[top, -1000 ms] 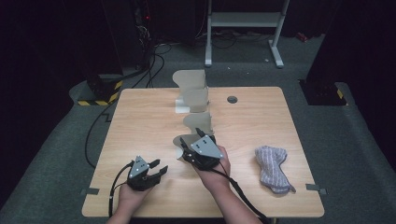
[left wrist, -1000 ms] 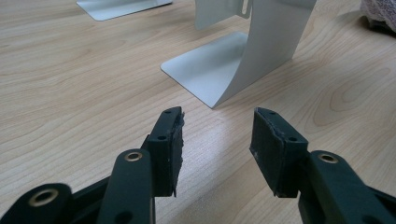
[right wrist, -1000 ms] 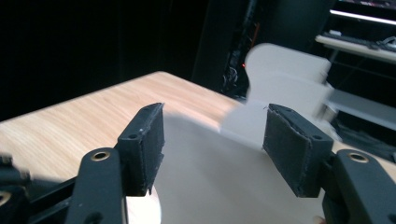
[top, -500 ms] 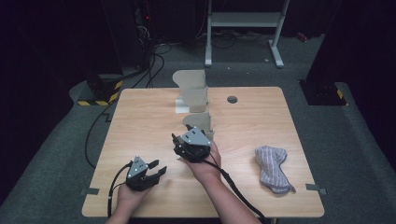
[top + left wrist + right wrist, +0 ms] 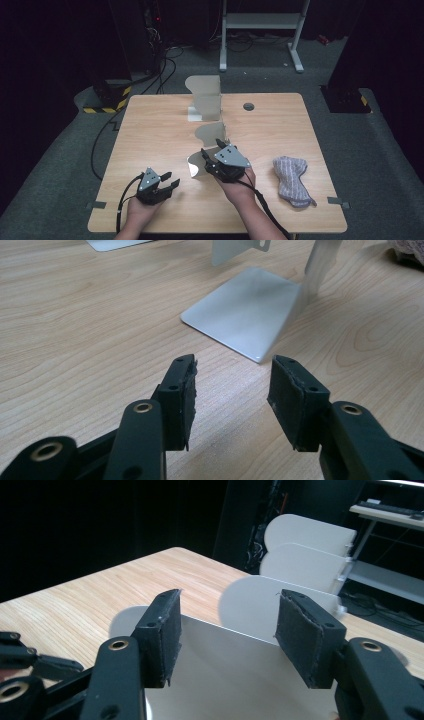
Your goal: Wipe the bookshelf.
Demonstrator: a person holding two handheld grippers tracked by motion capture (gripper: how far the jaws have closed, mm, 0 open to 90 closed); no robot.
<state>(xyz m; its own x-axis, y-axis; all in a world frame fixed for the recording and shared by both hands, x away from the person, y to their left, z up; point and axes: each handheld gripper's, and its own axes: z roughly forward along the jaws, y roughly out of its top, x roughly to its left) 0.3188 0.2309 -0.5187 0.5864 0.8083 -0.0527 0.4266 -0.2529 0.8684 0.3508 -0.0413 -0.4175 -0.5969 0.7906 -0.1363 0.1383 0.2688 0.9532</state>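
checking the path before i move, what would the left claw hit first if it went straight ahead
Probably the flat base of the nearer bent grey metal bookend, lying on the wooden table just ahead of the open left claw; depth is uncertain.

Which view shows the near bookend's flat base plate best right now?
The left gripper view: the near bookend lies ahead of the left gripper, base flat on the table, edges clear. The high view shows it partly covered by the right gripper. The right gripper view shows it close between open jaws.
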